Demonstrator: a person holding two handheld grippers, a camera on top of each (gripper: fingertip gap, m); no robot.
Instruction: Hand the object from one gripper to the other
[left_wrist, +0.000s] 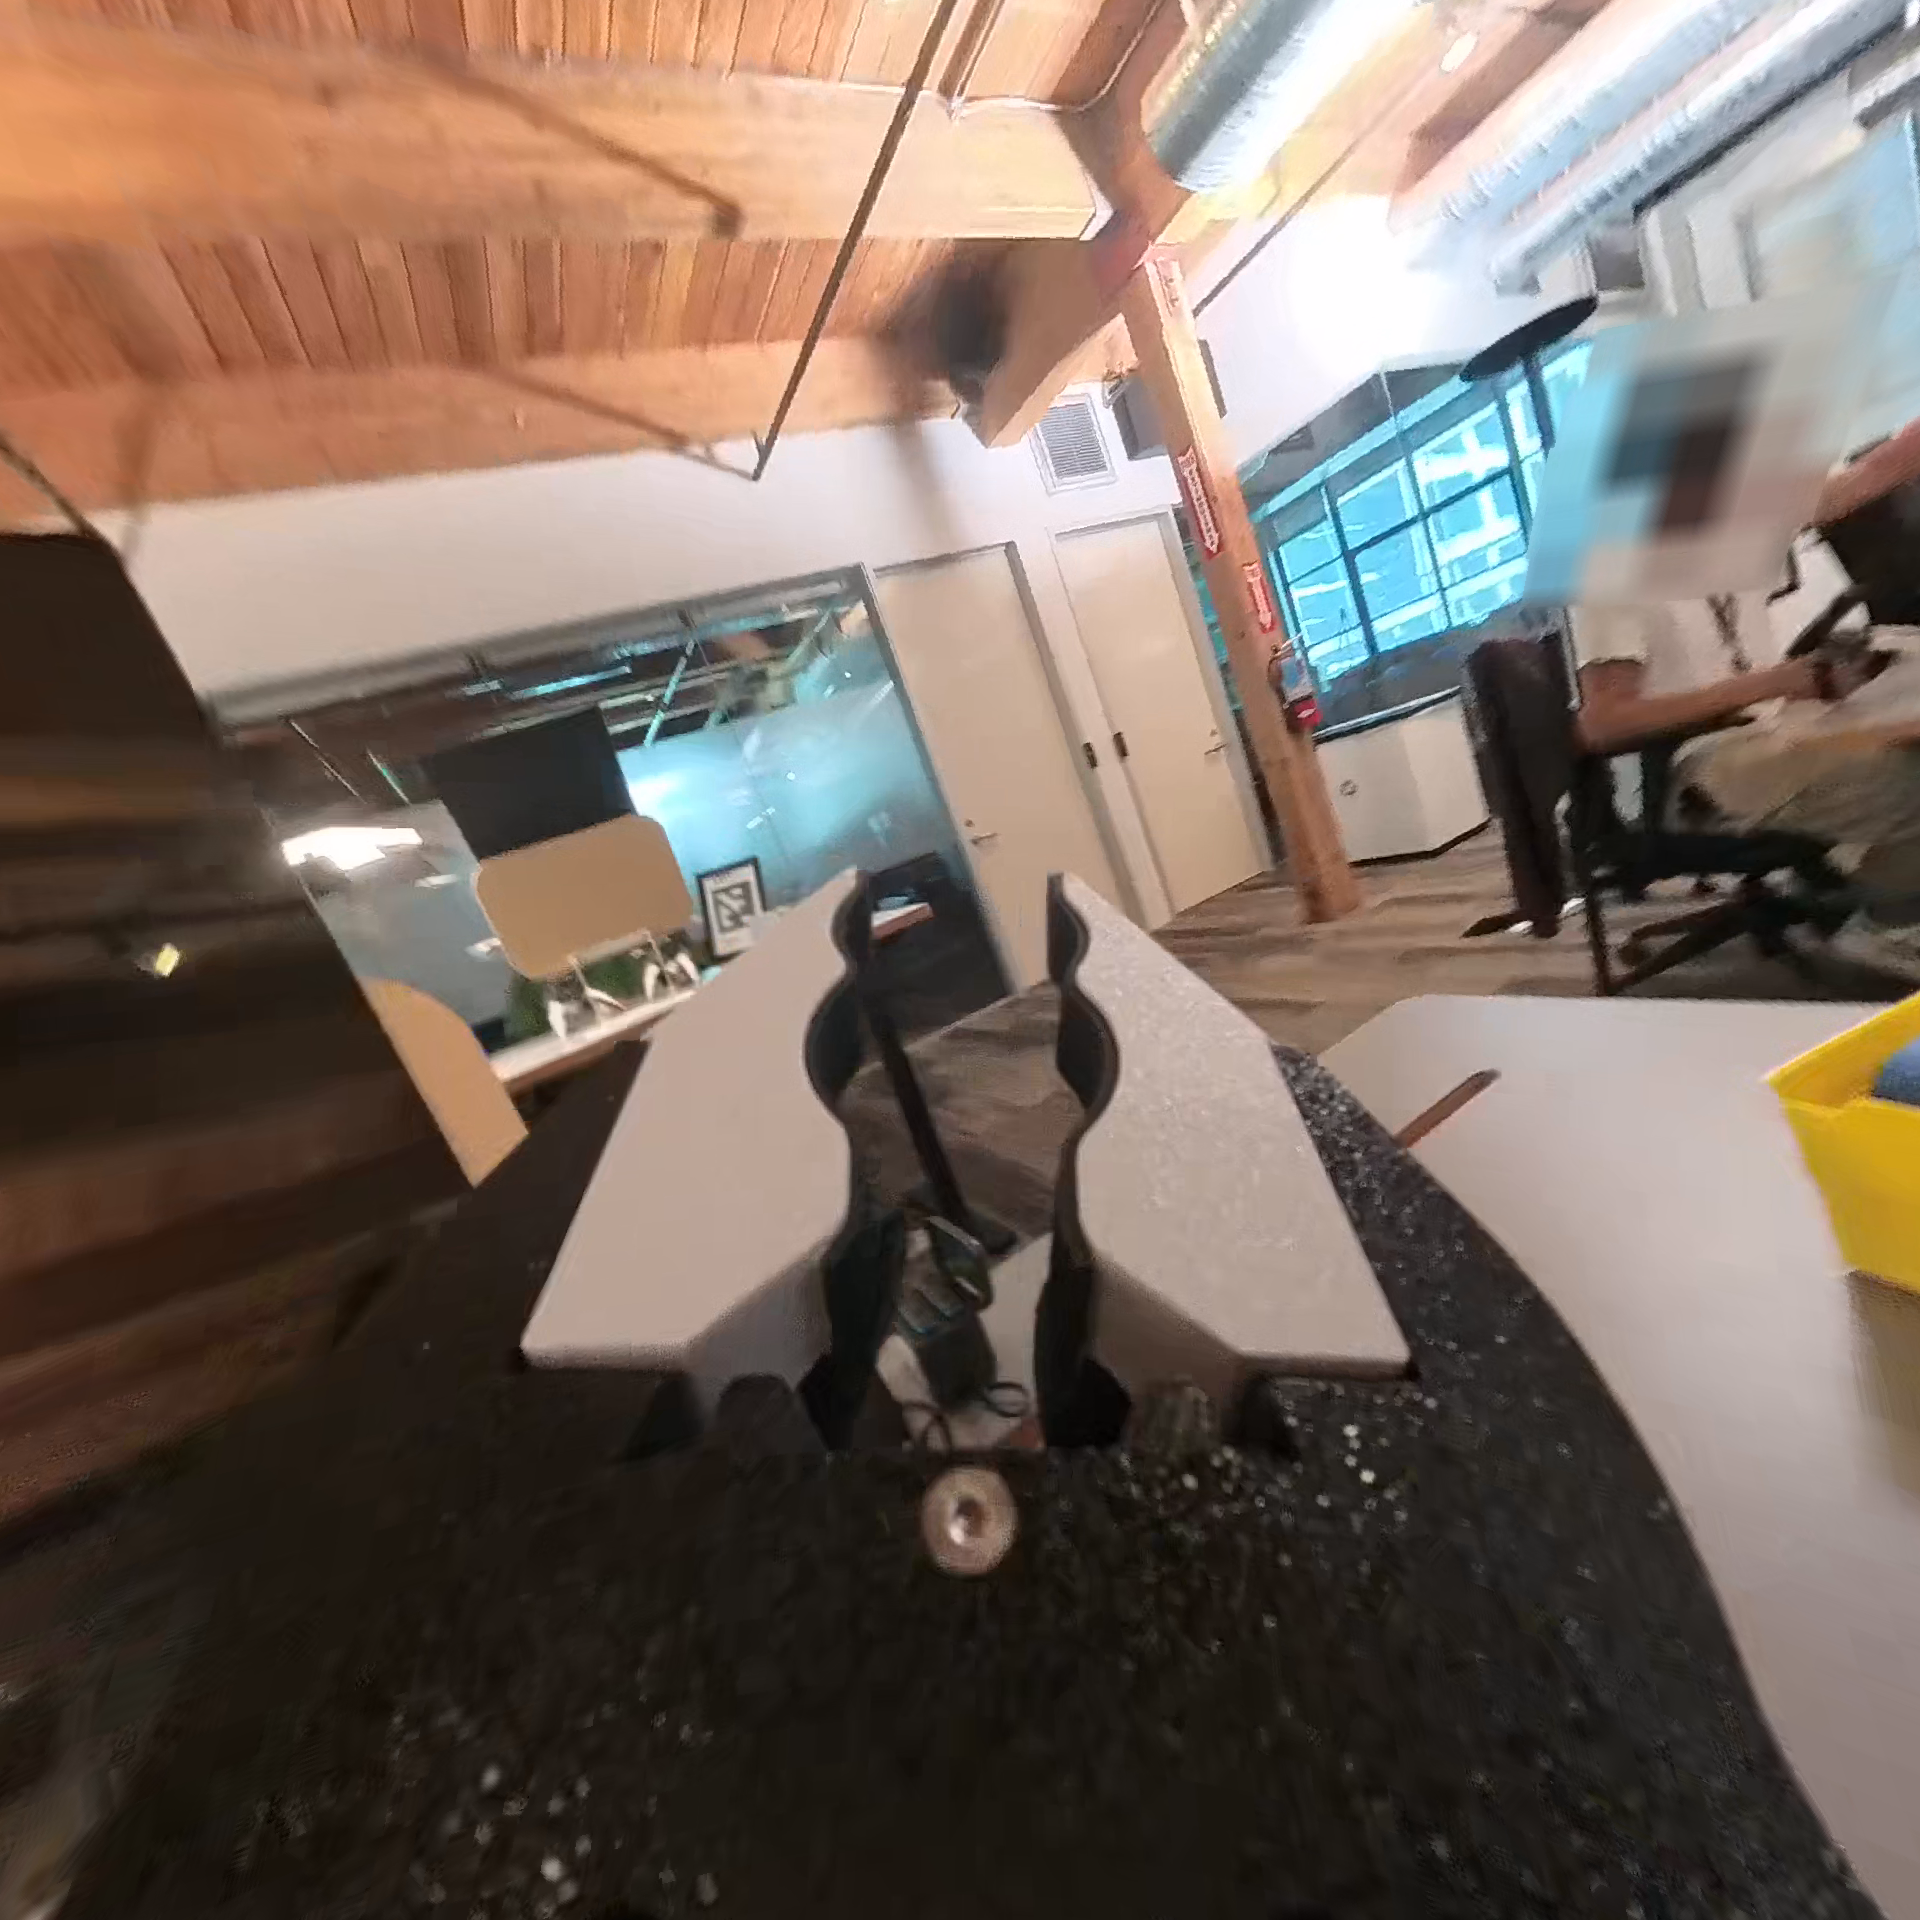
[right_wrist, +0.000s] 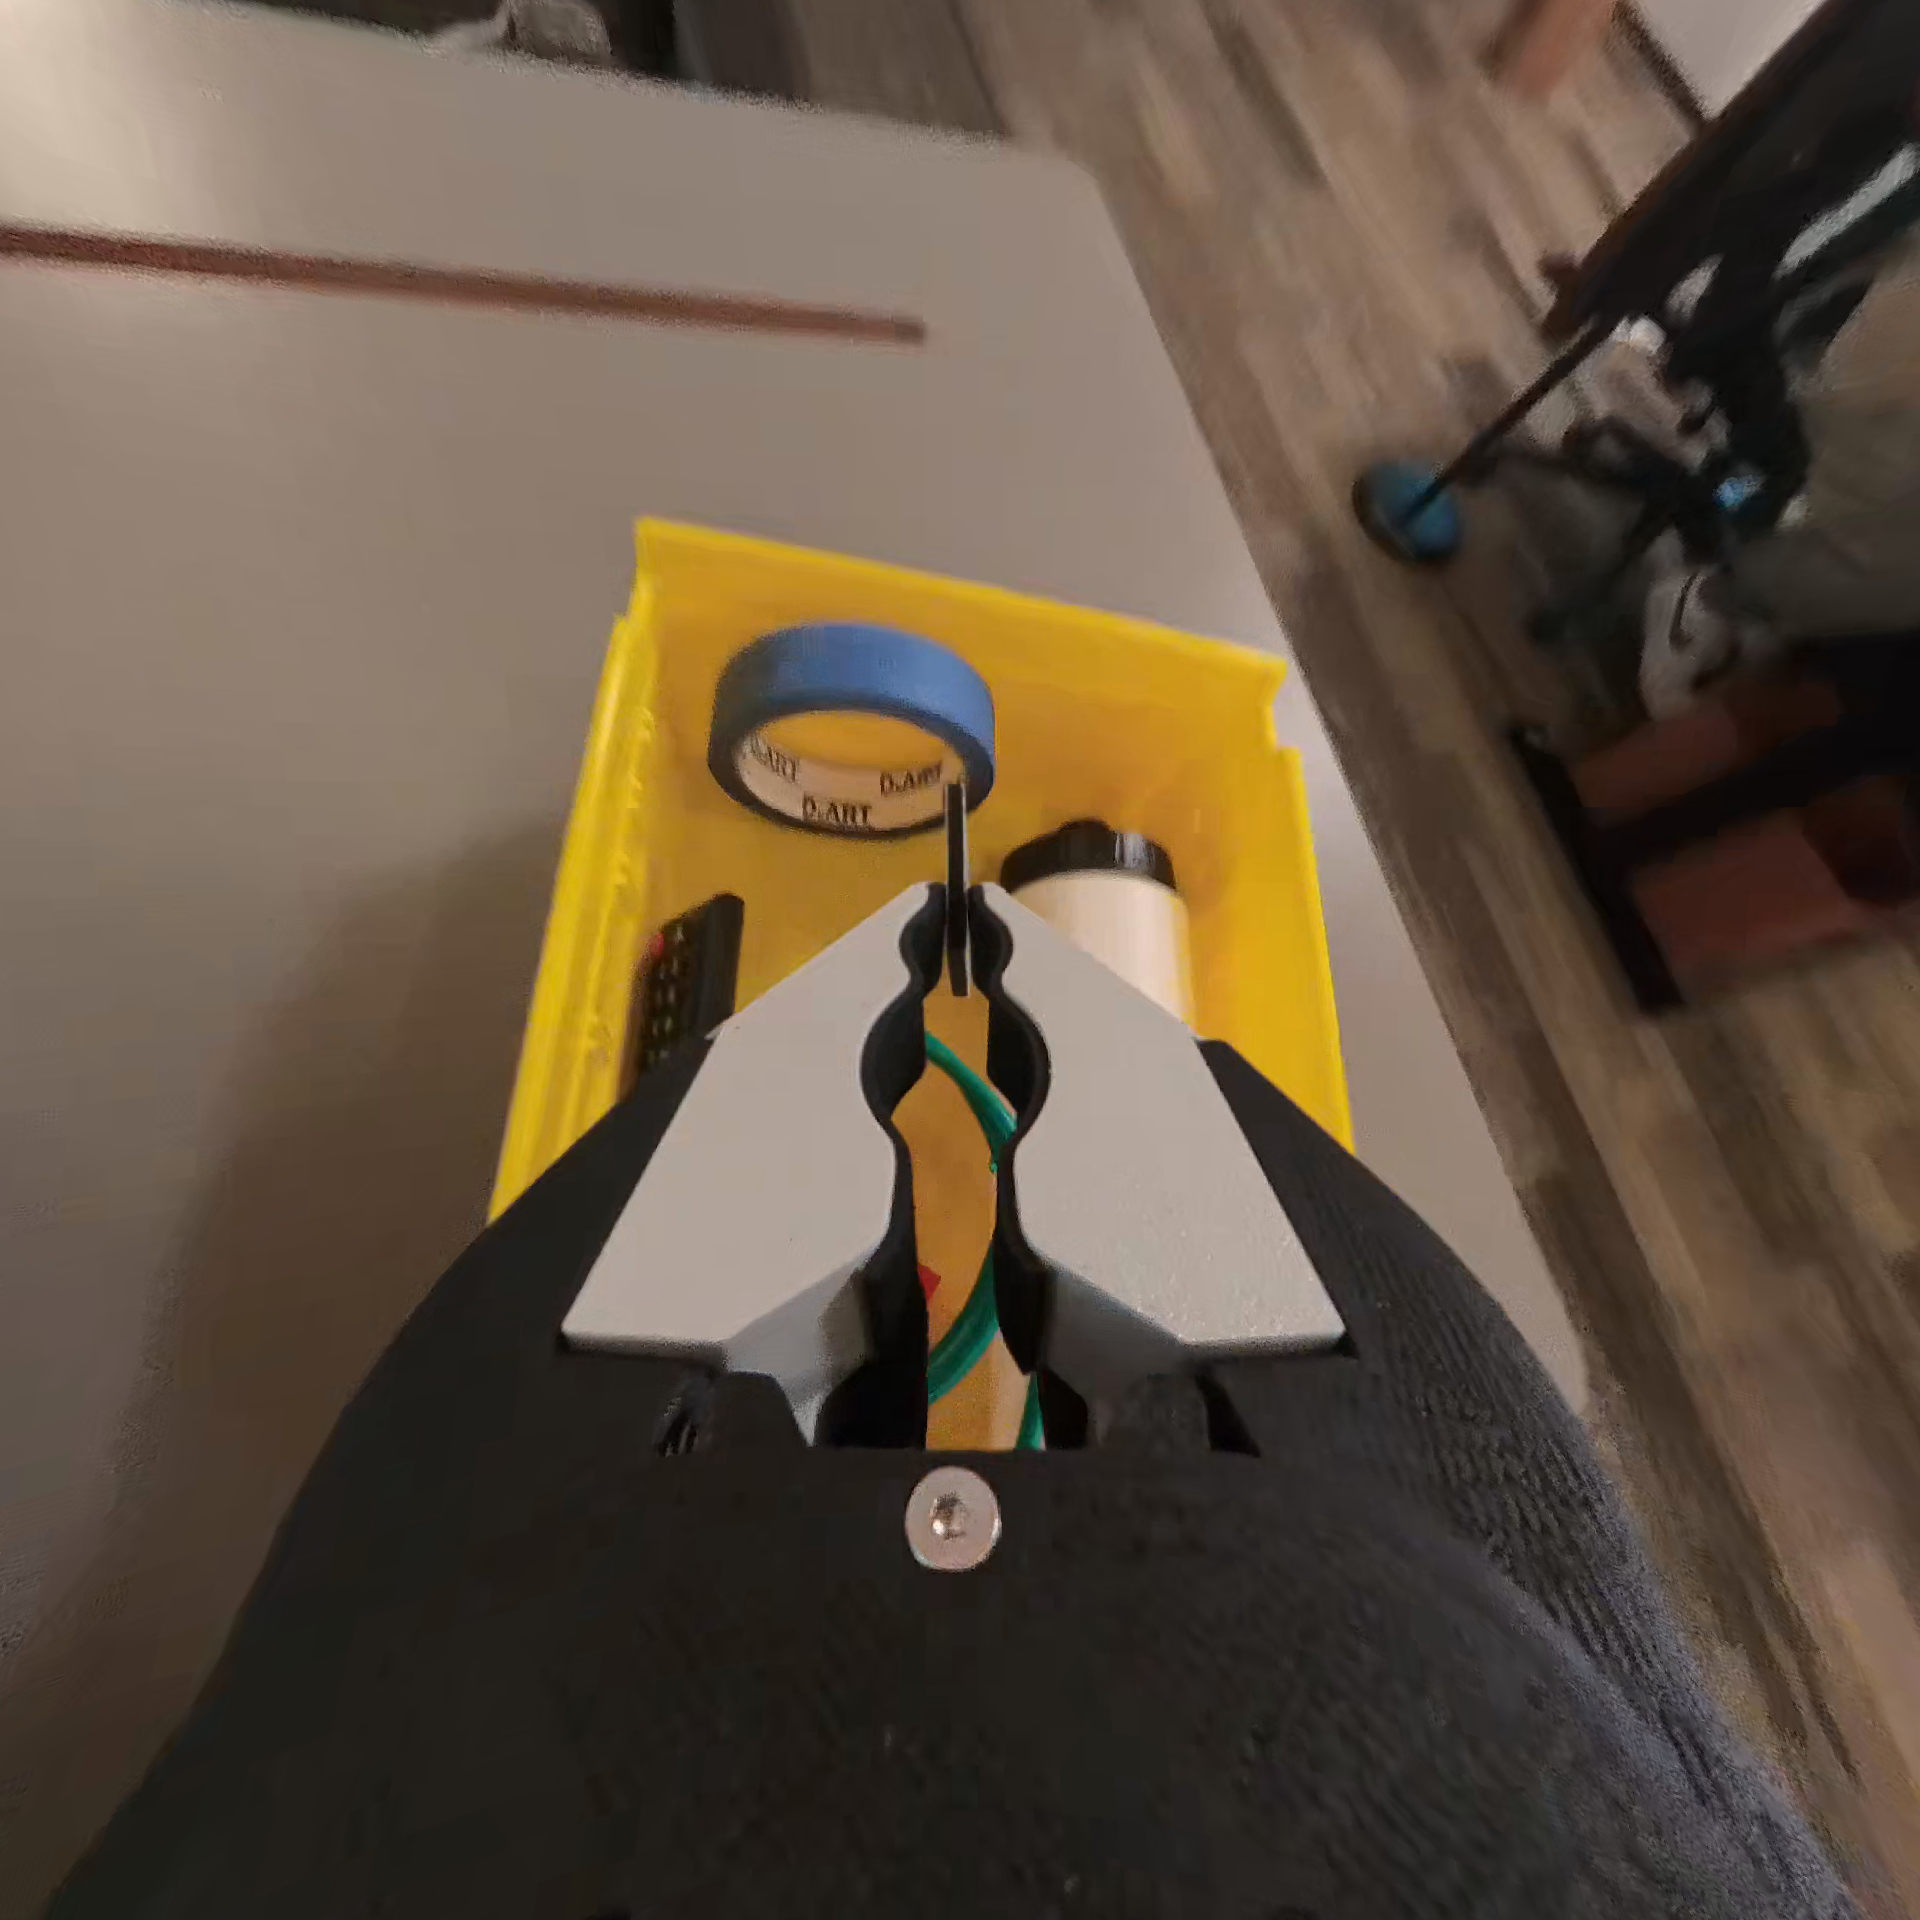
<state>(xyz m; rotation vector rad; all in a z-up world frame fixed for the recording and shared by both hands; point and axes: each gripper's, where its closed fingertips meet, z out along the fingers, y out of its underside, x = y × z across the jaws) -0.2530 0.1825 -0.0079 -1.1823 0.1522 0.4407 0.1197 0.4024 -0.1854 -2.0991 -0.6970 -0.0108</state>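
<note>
Yellow bin (right_wrist: 1226, 727): glossy ridged plastic. Table (right_wrist: 312, 623): smooth matt grey. Right gripper (right_wrist: 954, 909): matt grey fingers, rough black printed body. Floor (right_wrist: 1299, 260): wood-grain planks. Ceiling (left_wrist: 416, 312): bare wood boards.

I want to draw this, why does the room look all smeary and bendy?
Left wrist view: the ceiling beams are streaked with motion blur and bent by the wide lens; the left claw is sharp. Right wrist view: the floor is smeared; the yellow bin is clearer.
</note>
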